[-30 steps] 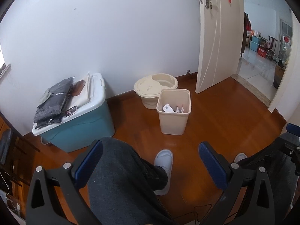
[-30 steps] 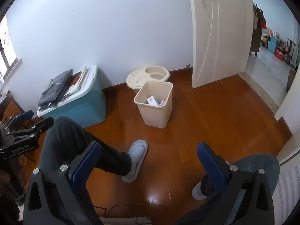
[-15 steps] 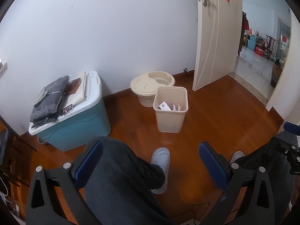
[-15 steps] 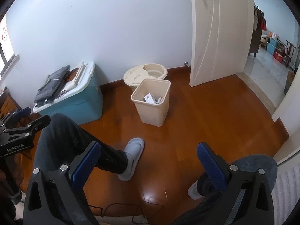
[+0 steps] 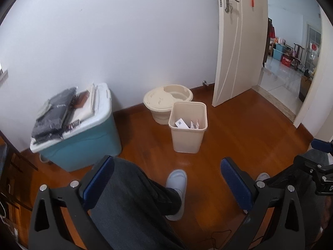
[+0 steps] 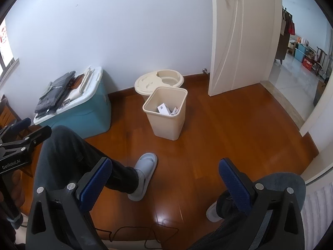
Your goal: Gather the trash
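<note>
A teal storage box [image 5: 83, 143] with a white lid stands against the white wall [image 5: 124, 41], with folded dark clothing [image 5: 53, 116] and pale flat items stacked on top. A round beige tub [image 5: 166, 102] with a partly open lid sits on the wooden floor [image 5: 239, 129] near the baseboard. To the right, a cream door [image 5: 239, 41] stands ajar onto a tiled room, and a grey slipper [image 6: 145, 175] rests on the boards.

Glossy wooden floor [image 5: 239, 133], matt beige plastic bin [image 5: 188, 134], paper scraps [image 5: 182, 123] inside.
</note>
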A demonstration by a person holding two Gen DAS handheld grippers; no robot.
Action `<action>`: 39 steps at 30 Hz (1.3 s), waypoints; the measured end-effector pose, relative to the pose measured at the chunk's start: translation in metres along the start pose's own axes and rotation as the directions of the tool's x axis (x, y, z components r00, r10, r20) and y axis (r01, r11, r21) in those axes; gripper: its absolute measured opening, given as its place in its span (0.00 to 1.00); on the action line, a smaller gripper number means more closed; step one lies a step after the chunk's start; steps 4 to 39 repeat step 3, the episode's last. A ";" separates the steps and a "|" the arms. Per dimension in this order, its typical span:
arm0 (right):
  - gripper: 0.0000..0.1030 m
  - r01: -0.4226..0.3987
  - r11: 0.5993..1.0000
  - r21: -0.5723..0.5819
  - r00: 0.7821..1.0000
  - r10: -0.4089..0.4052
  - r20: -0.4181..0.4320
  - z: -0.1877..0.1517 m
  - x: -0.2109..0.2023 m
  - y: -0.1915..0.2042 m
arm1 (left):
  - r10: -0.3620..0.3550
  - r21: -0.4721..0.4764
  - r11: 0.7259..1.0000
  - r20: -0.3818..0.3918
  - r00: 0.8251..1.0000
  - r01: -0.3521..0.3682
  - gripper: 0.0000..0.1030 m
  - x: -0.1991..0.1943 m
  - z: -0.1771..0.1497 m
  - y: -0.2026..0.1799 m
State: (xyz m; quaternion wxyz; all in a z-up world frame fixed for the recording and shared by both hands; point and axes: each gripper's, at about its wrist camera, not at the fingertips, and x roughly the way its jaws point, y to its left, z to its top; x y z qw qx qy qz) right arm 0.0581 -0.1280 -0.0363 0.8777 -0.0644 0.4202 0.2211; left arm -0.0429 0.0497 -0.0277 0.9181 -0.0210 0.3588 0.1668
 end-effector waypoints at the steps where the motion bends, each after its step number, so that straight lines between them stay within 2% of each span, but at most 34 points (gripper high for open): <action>1: 1.00 0.002 1.000 0.000 1.000 -0.002 -0.006 0.000 0.001 0.001 | -0.003 0.001 1.000 -0.002 1.000 0.003 1.00 0.000 0.001 0.000; 3: 1.00 0.001 1.000 0.000 1.000 -0.001 -0.007 0.000 0.002 0.001 | -0.023 -0.007 1.000 -0.017 1.000 0.023 1.00 0.003 0.002 0.001; 39: 1.00 0.001 1.000 0.000 1.000 -0.001 -0.007 0.000 0.002 0.001 | -0.023 -0.007 1.000 -0.017 1.000 0.023 1.00 0.003 0.002 0.001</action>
